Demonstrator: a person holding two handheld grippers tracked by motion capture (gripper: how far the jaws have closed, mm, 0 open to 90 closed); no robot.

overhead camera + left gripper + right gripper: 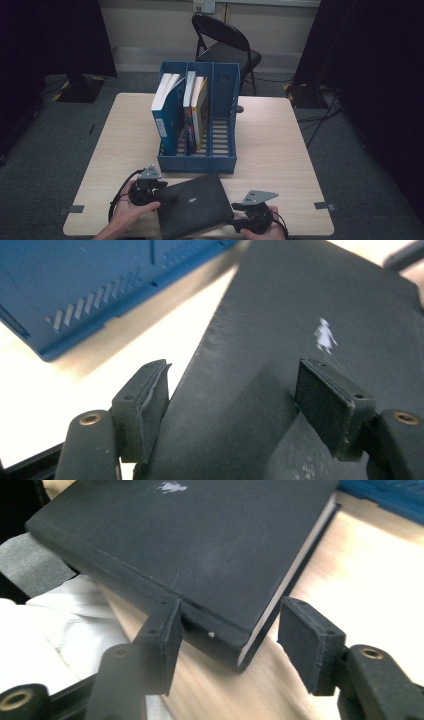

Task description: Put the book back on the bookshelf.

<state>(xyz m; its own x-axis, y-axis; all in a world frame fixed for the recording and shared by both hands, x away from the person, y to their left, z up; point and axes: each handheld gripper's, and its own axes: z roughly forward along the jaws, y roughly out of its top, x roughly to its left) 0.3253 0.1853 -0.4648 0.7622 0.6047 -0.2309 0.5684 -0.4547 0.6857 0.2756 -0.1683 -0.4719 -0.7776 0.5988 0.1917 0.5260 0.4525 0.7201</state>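
Where the table (280,140) ends at its near edge, a black hardcover book (192,205) lies flat, turned askew so that one corner reaches over the edge. Its cover is matte and scuffed, with a small pale figure printed on it, a rounded spine and a band of cream pages along one side. The left gripper (170,197) reaches over the book's left edge; in the left gripper view its jaws stand wide, one pad off the edge above the table, the other above the cover, neither pressing. The right gripper (235,220) sits at the book's near right corner; in the right gripper view its jaws stand apart, one pad touching the spine, the other clear of the page side, so nothing is clamped. Just beyond the book, at the table's middle, stands a blue file rack (220,125), with several upright books (172,110) in its left compartments.
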